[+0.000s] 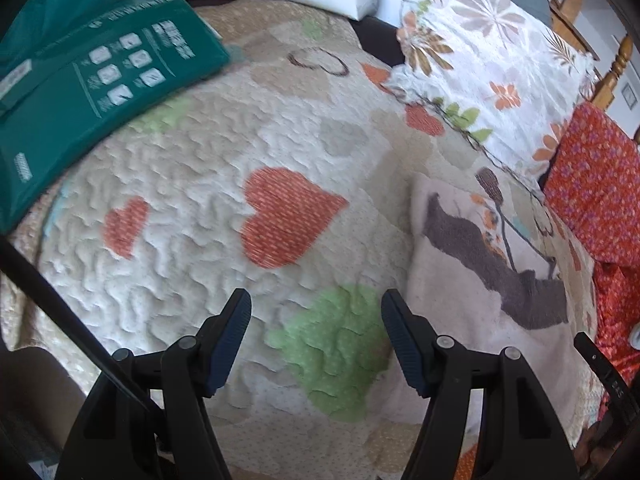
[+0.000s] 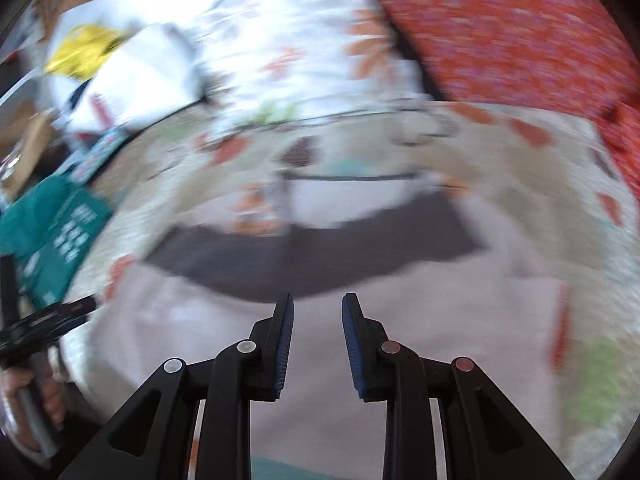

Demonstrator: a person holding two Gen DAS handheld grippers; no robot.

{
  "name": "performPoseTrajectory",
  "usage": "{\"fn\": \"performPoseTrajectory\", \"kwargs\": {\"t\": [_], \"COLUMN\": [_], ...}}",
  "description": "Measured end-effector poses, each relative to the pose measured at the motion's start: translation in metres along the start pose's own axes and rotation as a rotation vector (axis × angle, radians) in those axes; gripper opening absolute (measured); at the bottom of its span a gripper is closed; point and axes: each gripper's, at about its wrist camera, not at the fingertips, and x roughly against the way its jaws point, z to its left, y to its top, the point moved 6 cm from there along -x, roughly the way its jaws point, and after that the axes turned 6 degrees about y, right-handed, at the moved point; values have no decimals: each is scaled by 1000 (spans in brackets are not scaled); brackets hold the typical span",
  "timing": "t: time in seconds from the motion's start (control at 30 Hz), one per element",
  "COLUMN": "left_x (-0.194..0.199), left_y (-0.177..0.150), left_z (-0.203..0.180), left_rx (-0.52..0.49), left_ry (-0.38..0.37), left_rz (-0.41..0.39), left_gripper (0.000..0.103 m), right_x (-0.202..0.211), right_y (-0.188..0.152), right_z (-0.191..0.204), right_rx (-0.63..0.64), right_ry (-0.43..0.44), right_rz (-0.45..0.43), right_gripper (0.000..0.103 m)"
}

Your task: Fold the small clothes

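Hovering: right gripper (image 2: 317, 308) jaws apart, empty, over pale garment (image 2: 360, 320).

We see our left gripper (image 1: 316, 304), jaws apart and empty, above a heart-patterned quilt (image 1: 192, 168), a pale folded garment (image 1: 472, 280) just right.

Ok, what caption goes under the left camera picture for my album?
Open left gripper hovering over a heart-patterned quilt, with a pale folded garment lying to its right.
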Motion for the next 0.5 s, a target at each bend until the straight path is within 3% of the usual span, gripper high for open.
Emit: {"fn": "performPoseTrajectory", "kwargs": {"t": [0.1,0.23,0.33,0.5], "left_x": [7,13,15,18], "left_y": [7,13,15,18], "left_z": [12,29,42,63], "left_rx": [22,59,89,150], "left_ry": [23,28,29,34], "left_rz": [-36,-57,-61,-69], "left_gripper": [66,66,66,66], "right_x": [-34,-87,-126,-160], "right_y": [1,-7,-13,-6], "right_z": [57,105,126,155], "right_rx": [60,85,25,-44], "right_ry": [103,147,190,260], "right_rz": [62,154,223,254], "right_gripper": [27,27,27,27]}}
